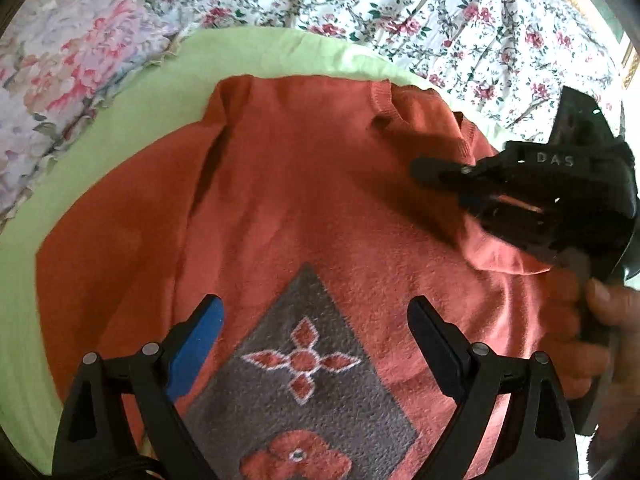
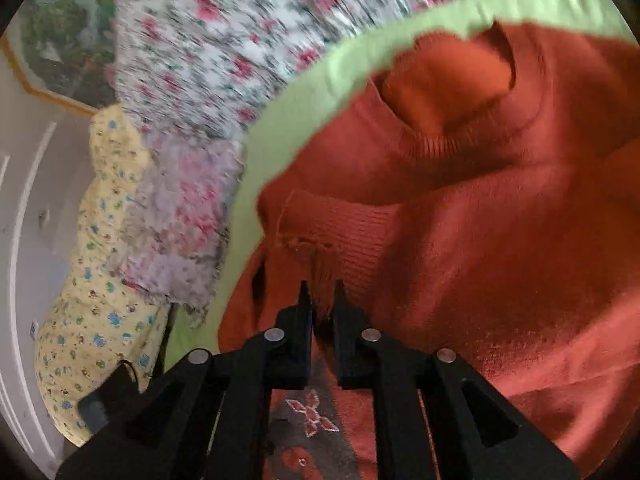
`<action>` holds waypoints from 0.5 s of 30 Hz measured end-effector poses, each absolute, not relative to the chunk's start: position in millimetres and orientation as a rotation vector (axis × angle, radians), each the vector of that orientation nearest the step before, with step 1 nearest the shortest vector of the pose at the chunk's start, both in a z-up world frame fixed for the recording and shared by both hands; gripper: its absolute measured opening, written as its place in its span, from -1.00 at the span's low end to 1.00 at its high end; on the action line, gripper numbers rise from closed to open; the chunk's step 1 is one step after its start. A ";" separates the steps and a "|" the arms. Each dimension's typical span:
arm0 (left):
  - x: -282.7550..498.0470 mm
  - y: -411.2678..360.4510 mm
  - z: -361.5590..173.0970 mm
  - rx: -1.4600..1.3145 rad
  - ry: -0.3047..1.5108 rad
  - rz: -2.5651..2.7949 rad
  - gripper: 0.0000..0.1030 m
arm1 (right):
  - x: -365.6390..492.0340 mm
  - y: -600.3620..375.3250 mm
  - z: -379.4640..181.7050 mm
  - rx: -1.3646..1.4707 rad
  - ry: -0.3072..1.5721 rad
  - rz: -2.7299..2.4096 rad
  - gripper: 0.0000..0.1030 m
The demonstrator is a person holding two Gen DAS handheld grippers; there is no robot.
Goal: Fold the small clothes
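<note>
The right claw [image 2: 320, 292], nearly closed, pinches the sweater [image 1: 304, 184] sleeve cuff [image 2: 340, 236]; lay it flat across the chest. The left claw [image 1: 316, 312] hovers wide, empty.

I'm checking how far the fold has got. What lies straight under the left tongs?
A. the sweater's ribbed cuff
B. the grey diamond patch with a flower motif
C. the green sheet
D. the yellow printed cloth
B: in the left wrist view the open left tongs hover over the grey diamond patch knitted into the orange sweater.
</note>
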State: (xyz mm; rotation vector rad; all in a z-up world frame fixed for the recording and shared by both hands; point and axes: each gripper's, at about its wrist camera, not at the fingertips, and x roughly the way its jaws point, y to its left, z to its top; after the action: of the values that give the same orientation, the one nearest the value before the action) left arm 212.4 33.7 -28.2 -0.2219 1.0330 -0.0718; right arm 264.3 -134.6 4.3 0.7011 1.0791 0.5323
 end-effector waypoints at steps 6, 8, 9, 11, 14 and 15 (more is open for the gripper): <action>245.5 27.3 -47.4 -0.296 1.089 -0.110 0.82 | 245.4 -162.9 4.8 0.765 1.063 0.528 0.17; 263.7 23.6 -54.0 -0.324 1.109 -0.130 0.82 | 234.8 -177.5 11.7 0.779 1.038 0.514 0.17; 270.8 19.3 -56.6 -0.335 1.120 -0.137 0.83 | 227.1 -187.4 16.3 0.788 1.023 0.494 0.17; 285.3 12.3 -61.3 -0.358 1.133 -0.151 0.83 | 210.0 -205.8 23.8 0.810 0.988 0.453 0.17; 304.6 1.1 -64.5 -0.376 1.128 -0.163 0.83 | 184.1 -230.3 30.2 0.848 0.949 0.400 0.17; 313.1 -3.6 -65.4 -0.375 1.125 -0.166 0.82 | 174.6 -239.4 31.2 0.854 0.941 0.377 0.17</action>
State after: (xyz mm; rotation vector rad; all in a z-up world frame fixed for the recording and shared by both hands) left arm 313.1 -3.6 -65.4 -0.3750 1.1253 -0.1659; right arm 174.6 -239.4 31.2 0.8539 0.9411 0.3770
